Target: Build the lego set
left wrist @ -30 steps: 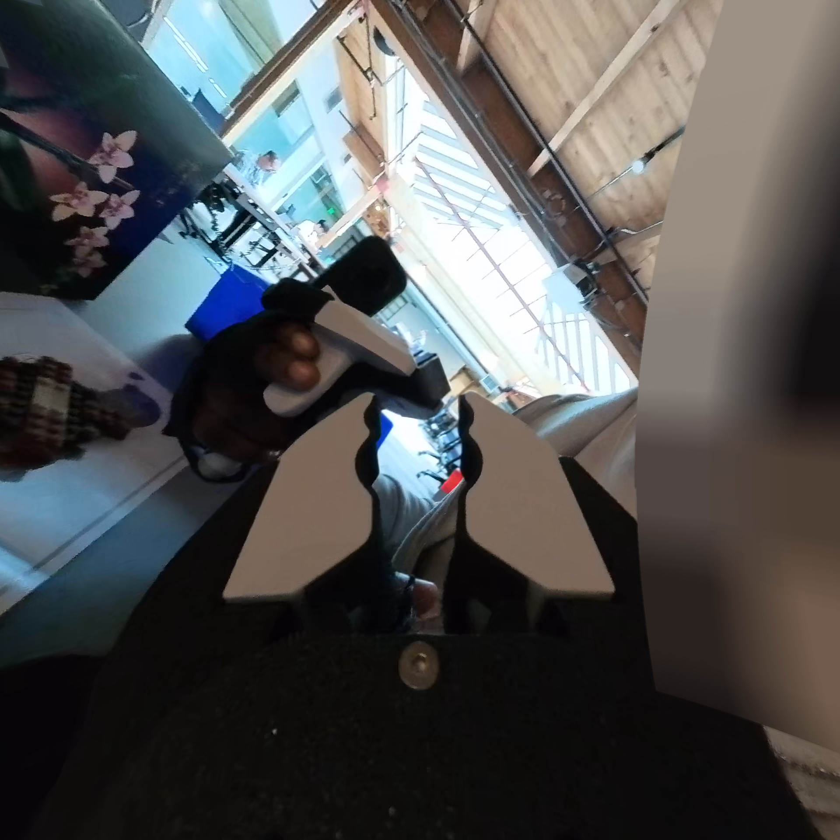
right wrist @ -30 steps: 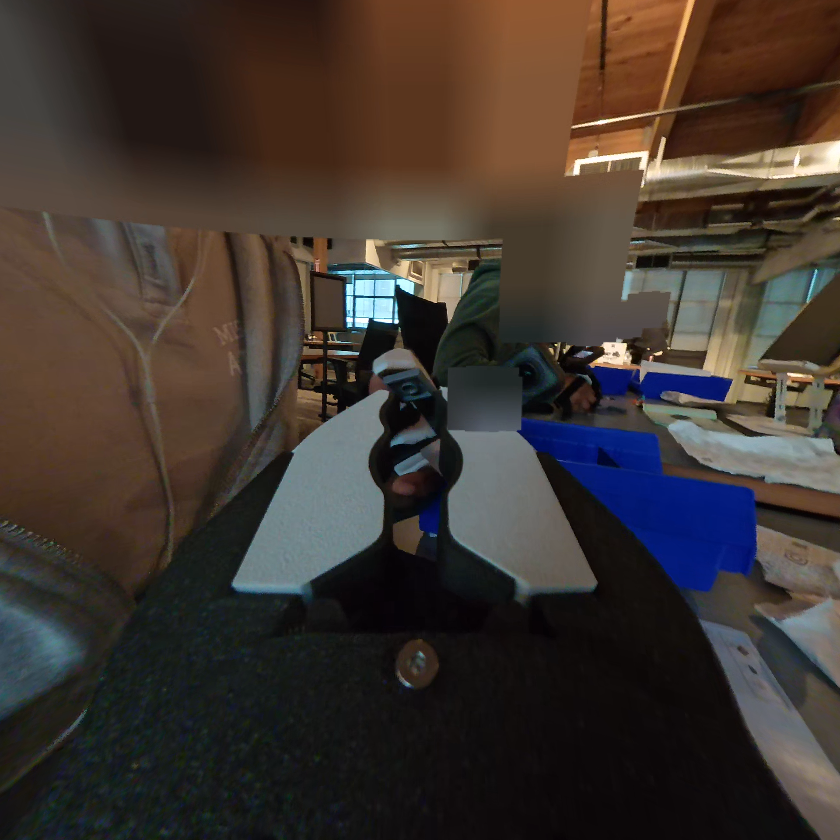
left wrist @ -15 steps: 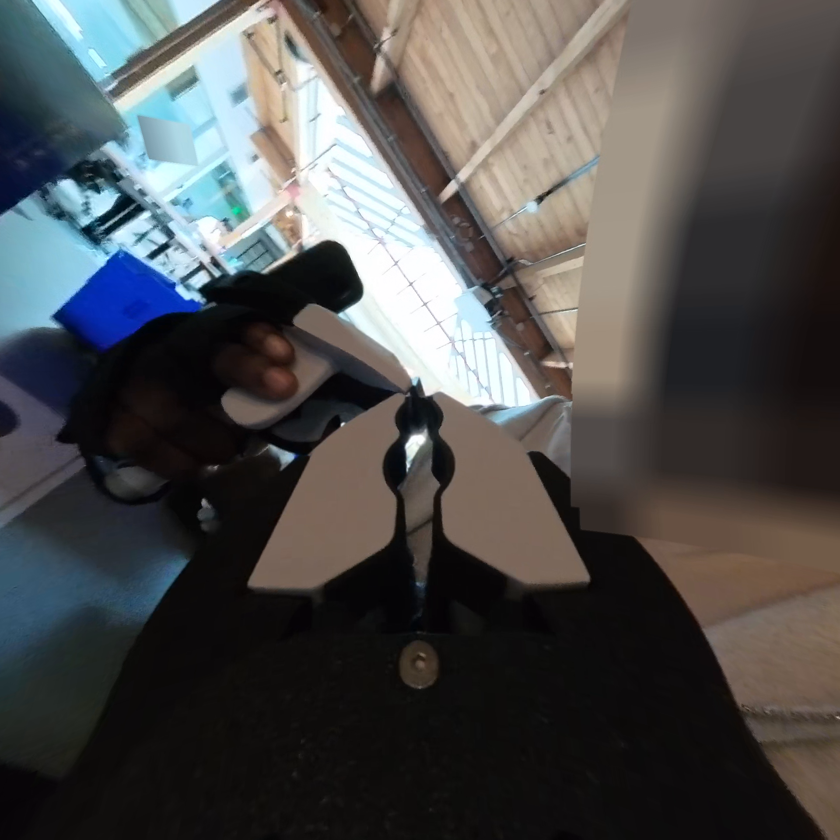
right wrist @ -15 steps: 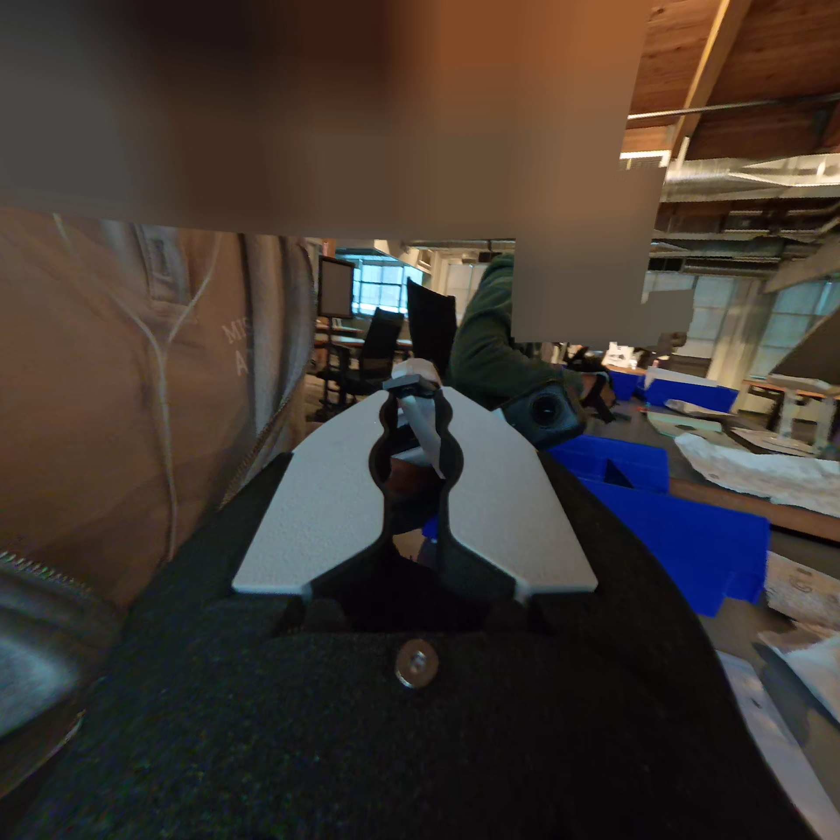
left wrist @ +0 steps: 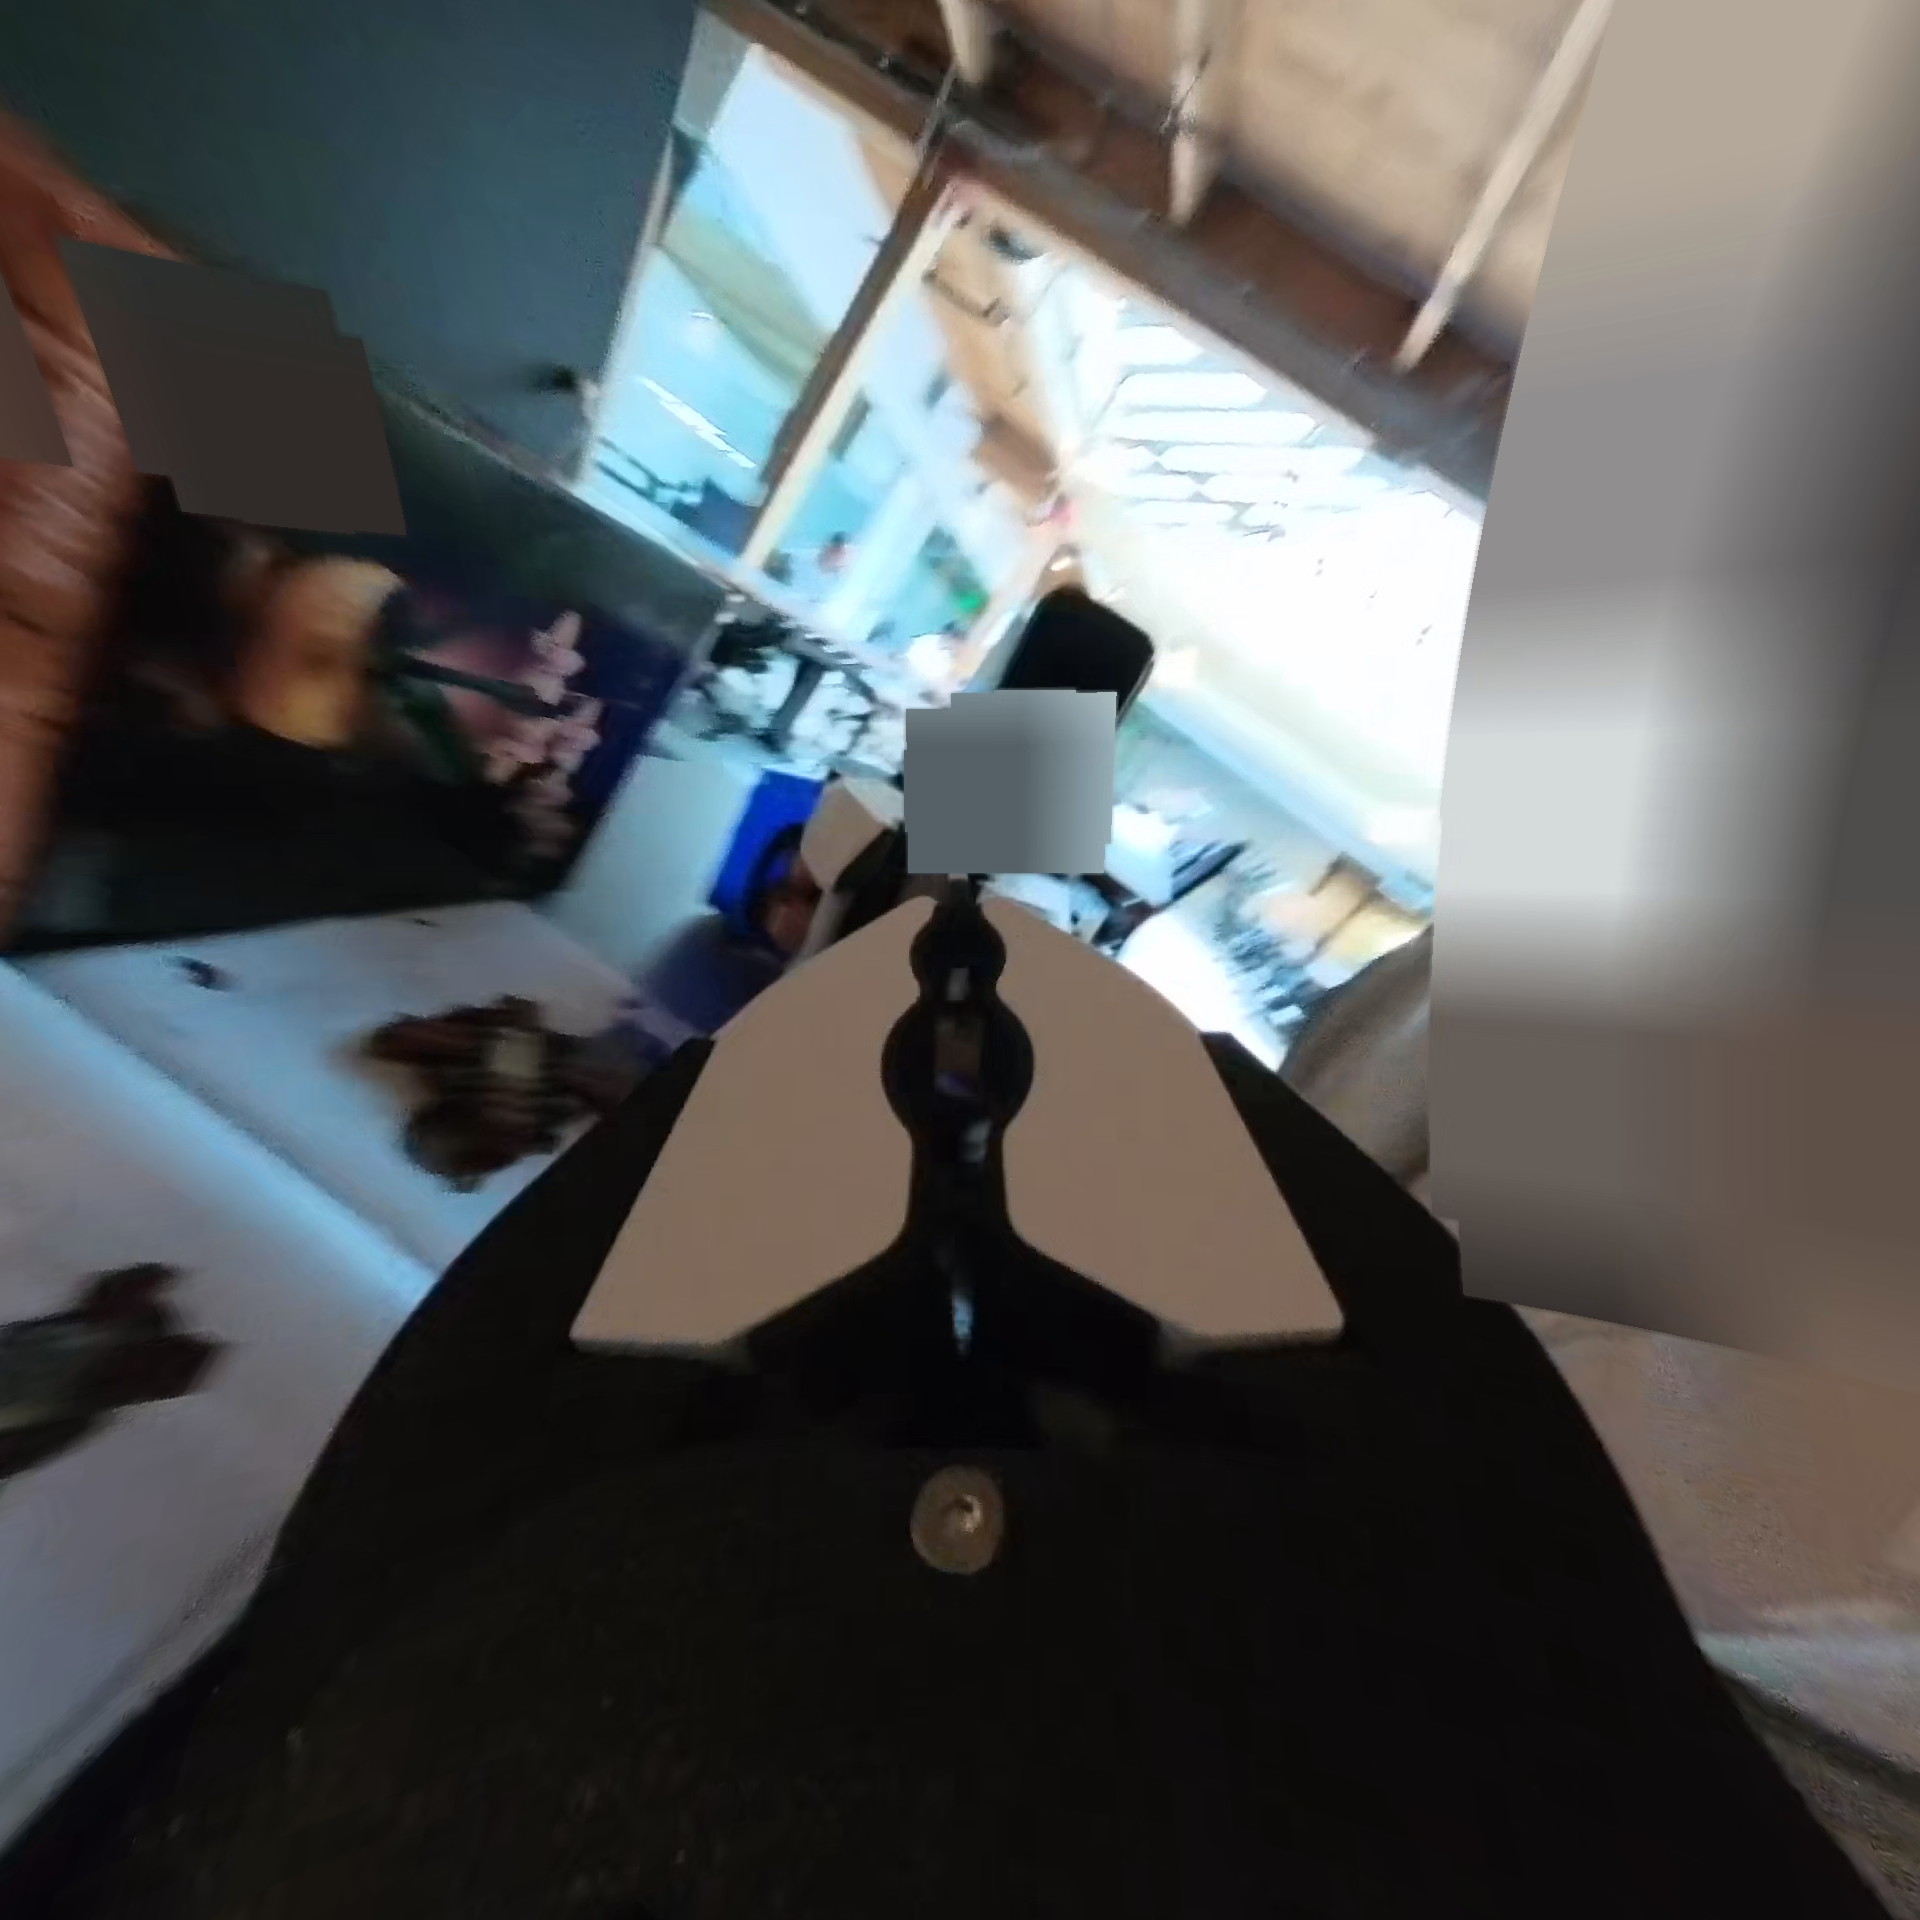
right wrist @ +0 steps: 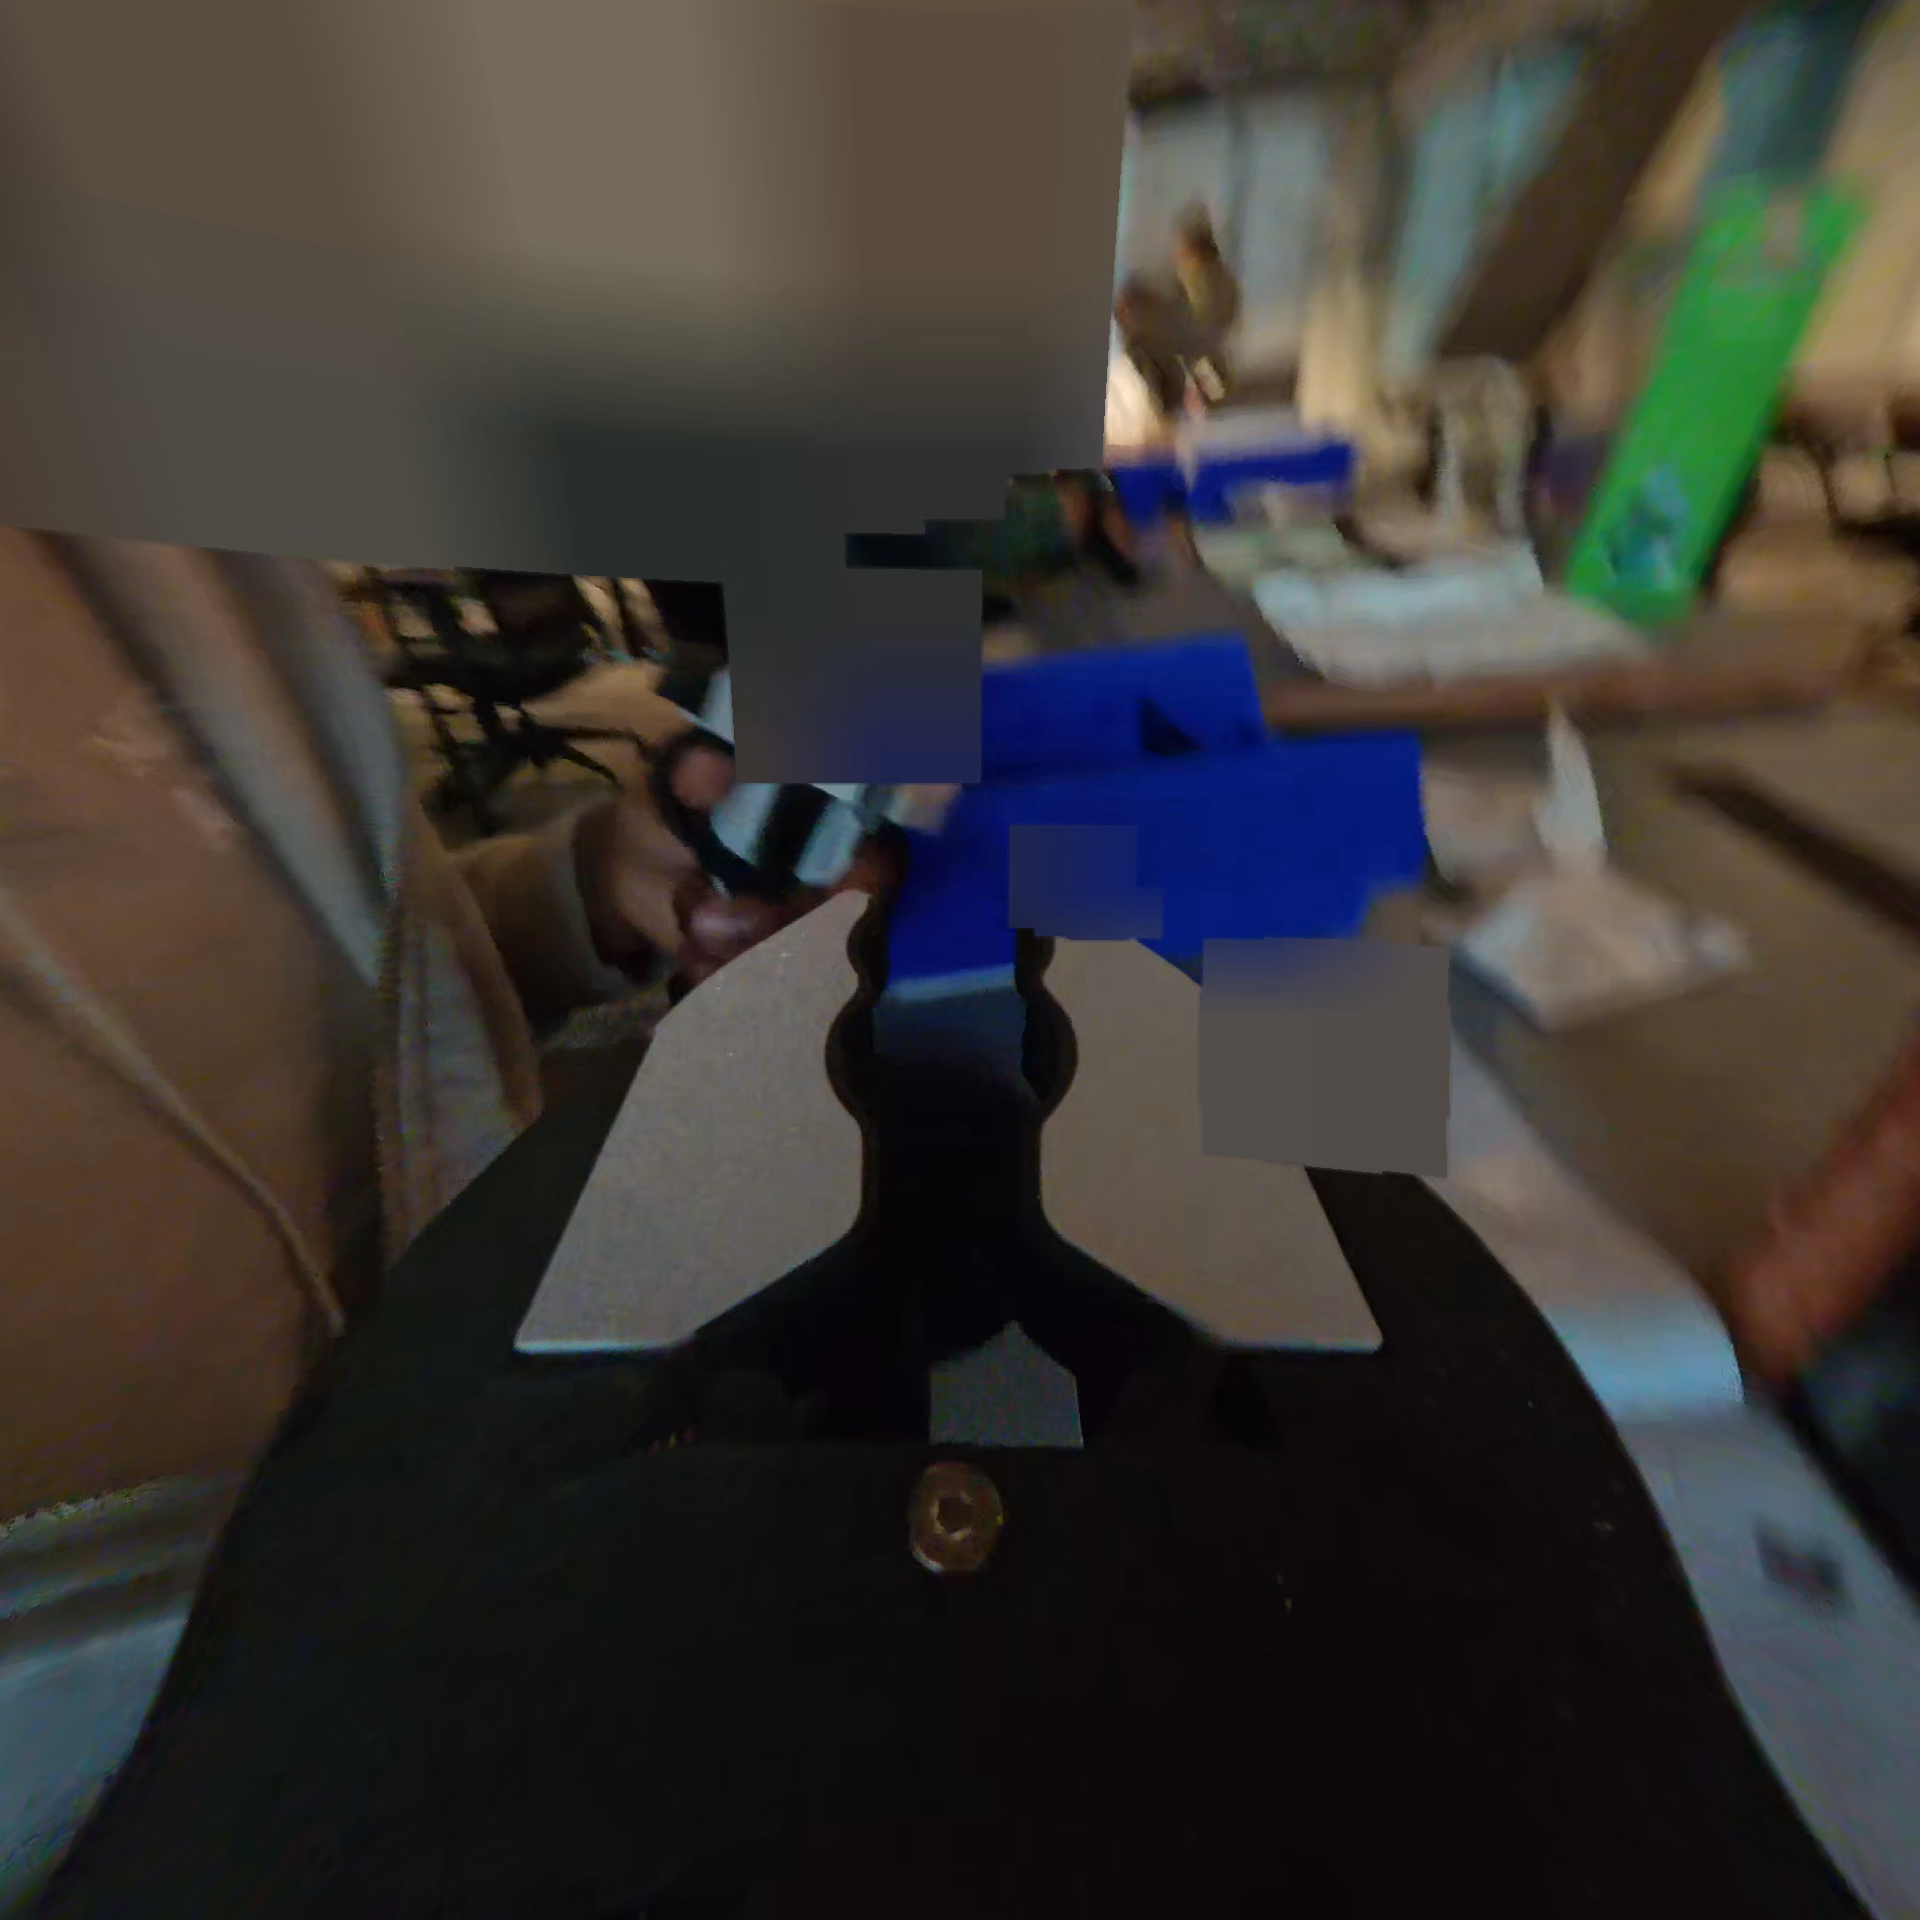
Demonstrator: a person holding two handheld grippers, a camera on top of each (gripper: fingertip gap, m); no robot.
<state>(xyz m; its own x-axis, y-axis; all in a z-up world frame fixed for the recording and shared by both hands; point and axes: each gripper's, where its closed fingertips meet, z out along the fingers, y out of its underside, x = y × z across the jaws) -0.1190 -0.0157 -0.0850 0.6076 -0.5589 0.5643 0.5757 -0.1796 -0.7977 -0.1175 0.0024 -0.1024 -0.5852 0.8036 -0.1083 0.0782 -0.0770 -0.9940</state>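
The two views share almost nothing beyond the blue bins and each other's tool. In the left wrist view the left gripper has its pale fingers brought together until the tips meet, with only a thin dark seam between them; nothing can be made out in that seam, so whether anything thin is caught there cannot be told. Only this view shows the white table on the left with blurred dark brown objects lying on it, a dark panel with pale pink flowers standing at its far edge, bright windows and a wooden ceiling above. Just past the fingertips, the right gripper's pale handle shows in a hand, with a blue bin behind it. In the right wrist view the right gripper stands narrowly open, its fingers apart and a blue bin seen through the gap, well beyond the tips and not touched by them. Only this view shows a person's tan hooded jacket close on the left, a hand holding the left gripper's black and pale body just left of the fingertips, a green upright sign far right, and a white sheet near right. Motion blur leaves no writing legible anywhere.
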